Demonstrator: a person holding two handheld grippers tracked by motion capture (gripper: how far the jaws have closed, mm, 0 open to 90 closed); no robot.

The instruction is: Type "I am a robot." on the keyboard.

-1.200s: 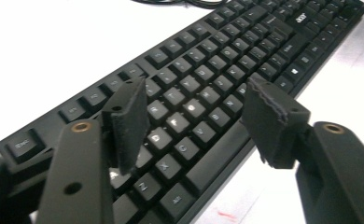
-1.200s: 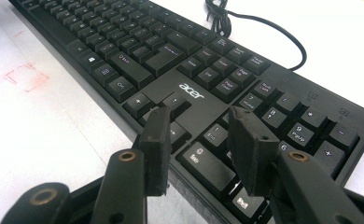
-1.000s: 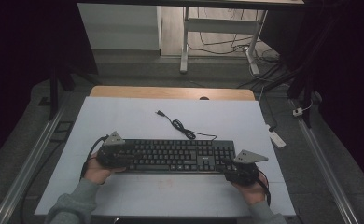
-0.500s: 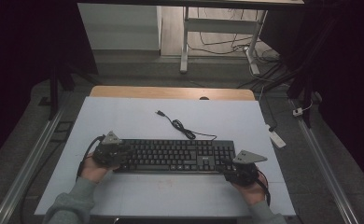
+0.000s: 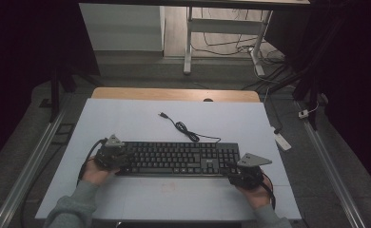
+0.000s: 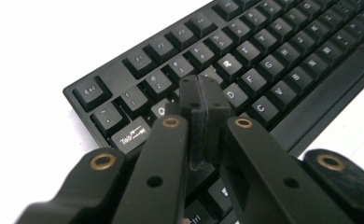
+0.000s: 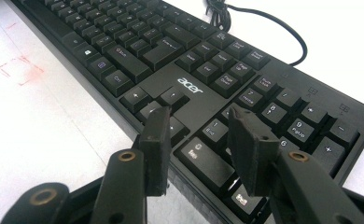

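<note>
The keyboard [image 5: 176,158] lies flat across the lower middle of the high view, on the white surface [image 5: 126,123], its long side running left to right. Its cable [image 5: 186,129] snakes off the back edge toward the upper middle of the sheet, loose and unplugged.

You have one gripper at each end. Your left gripper [image 5: 111,154] sits over the left end of the board; in the left gripper view its fingers [image 6: 203,119] are pressed together with no gap, hovering above or resting on the keys near the Tab key [image 6: 129,135]. They grip nothing; whether the tips actually touch a key you cannot tell from here.

Your right gripper [image 5: 246,175] is at the lower right corner of the board. In the right gripper view its fingers [image 7: 157,144] stand moderately apart, straddling the front edge beside the arrow keys [image 7: 154,103] and the number pad [image 7: 292,121], not yet closed on anything.

This looks like the positioning step before shifting or lifting the board. Next you would need a real hold: part the left fingers and bring them around the board's left edge, and close the right pair on the front rim. Keep both ends level so it doesn't twist, and mind the cable's slack.
</note>
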